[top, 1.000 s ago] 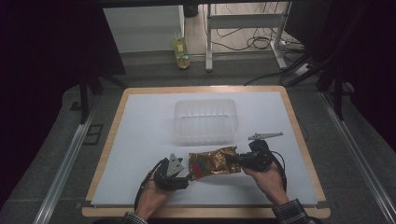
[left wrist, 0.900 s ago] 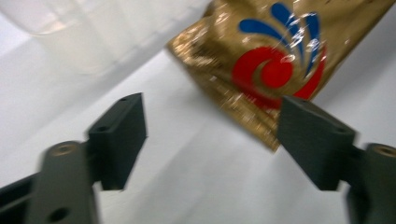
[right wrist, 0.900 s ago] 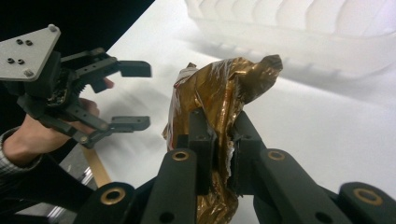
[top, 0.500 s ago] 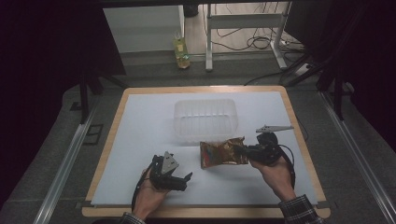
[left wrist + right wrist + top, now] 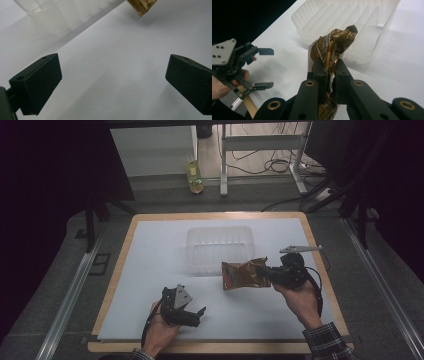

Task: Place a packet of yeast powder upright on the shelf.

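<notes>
The gold foil packet point(image 5: 244, 275) is off the counter point(image 5: 150, 270), held in my right tongs point(image 5: 266, 275), which are closed hard on one crumpled end. In the right gripper view the packet point(image 5: 332, 50) rises from between the two pressed jaws, its free end pointing toward the clear plastic tub point(image 5: 352, 22). I judge the end grip deliberate: it leaves the body of the packet hanging free, so it can go over the tub's rim without the tongs fouling the wall.

In the high view the packet sits just at 5 o'clock of the tub point(image 5: 218, 247), near its front right corner but not yet over the opening. The tub stands upright, open side up, near the counter's centre; its inside looks empty, so far as the ribbed walls let me see.

My left tongs point(image 5: 196, 316) rest low at 7 o'clock of the tub, well apart from the packet. Their jaws have just been opening and now stand wide with nothing between them; the left gripper view shows bare counter point(image 5: 112, 82) between the pads, with a corner of the packet point(image 5: 142, 6) far off at the top. I judge that they have let go so that the right tongs carry alone.

A bottle point(image 5: 194, 177) stands on the floor beyond the counter at 12 o'clock, no part of this work.
</notes>
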